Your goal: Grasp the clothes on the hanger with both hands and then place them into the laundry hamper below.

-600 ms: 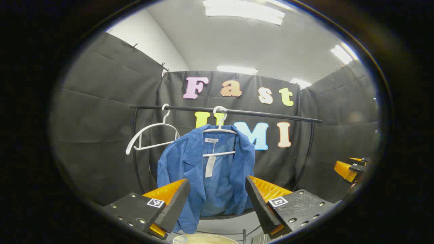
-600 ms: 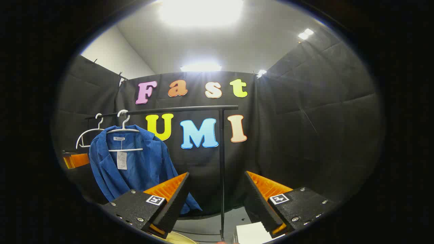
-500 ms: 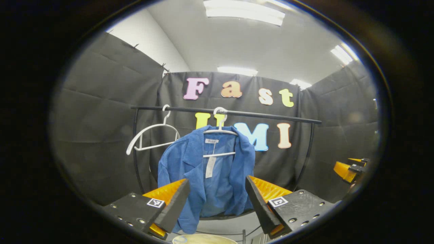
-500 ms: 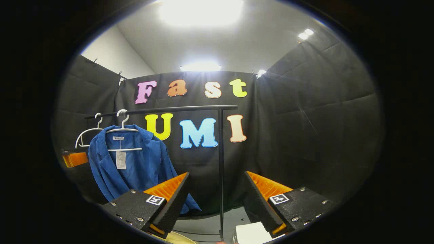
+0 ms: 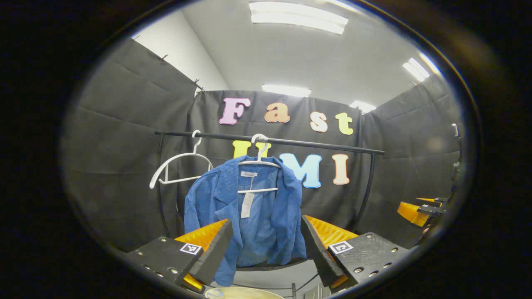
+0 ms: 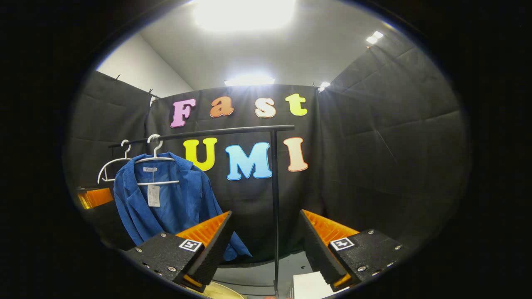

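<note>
Jacket: blue, on a white hanger, beyond both tongs, untouched
Left tongs: jaws wide apart, empty, jacket framed between them
Right tongs: wide apart, empty, jacket far left
Rail: black, also carries a bare hanger

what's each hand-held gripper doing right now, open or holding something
Left hand-held gripper: open, holding nothing, short of the blue jacket.
Right hand-held gripper: open, holding nothing.
</note>
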